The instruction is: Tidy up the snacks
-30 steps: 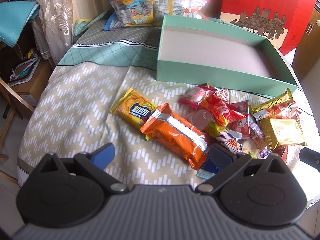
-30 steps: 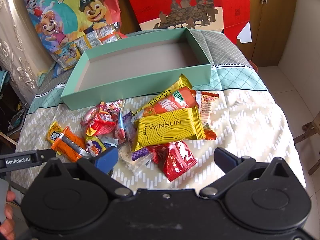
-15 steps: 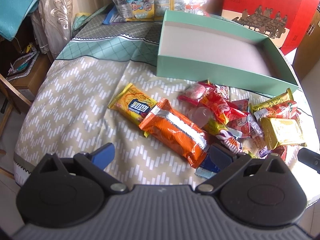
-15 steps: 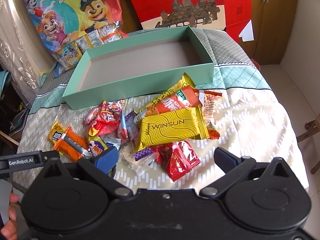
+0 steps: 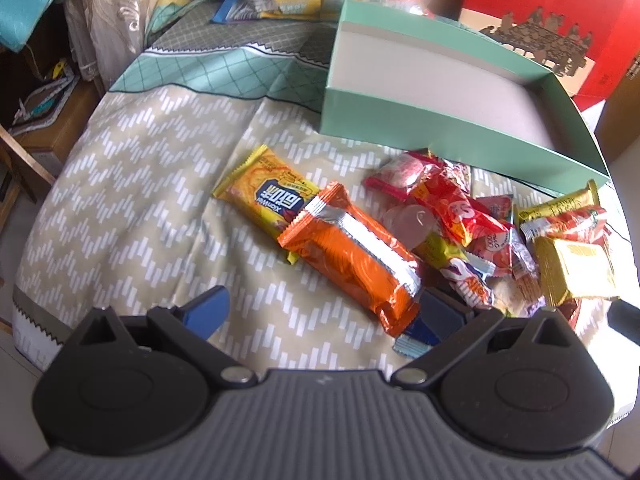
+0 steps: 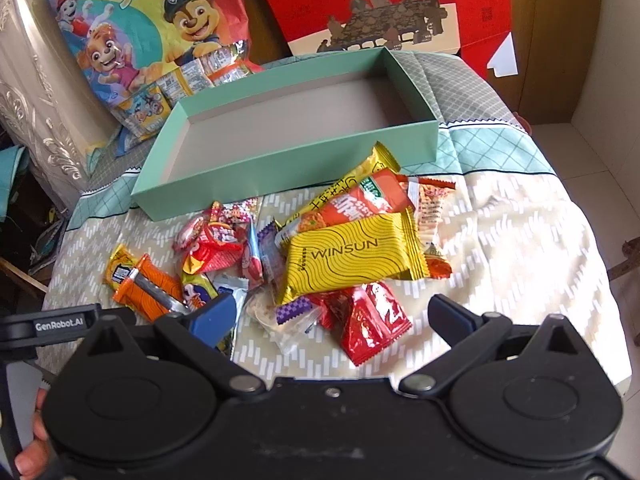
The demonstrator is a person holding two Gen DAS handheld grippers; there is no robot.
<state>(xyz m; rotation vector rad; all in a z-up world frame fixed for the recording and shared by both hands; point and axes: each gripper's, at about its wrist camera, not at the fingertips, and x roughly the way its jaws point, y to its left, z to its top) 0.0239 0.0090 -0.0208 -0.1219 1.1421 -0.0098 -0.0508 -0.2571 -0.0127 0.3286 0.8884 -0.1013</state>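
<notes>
- The green box sits open-topped on the patterned cloth, its grey inside bare; it serves as landmark for the rest
- A heap of snacks lies on the cloth just in front of the box's near wall, none of it inside
- In the heap, the yellow WINSUN packet rests on top of other wrappers, in front of the box's right half
- A red packet lies nearer the camera than the WINSUN packet, further from the box
- The orange packet lies at the heap's left edge, in front of the box's left end, overlapping a yellow bar
- The left gripper is spread wide and holds nothing; its right finger sits just beside the orange packet's near end, whether touching I cannot tell
- The right gripper is also spread wide with nothing between its fingers, hovering over the near side of the heap, around the red packet
- Behind the box stand a cartoon gift bag and a red carton
</notes>
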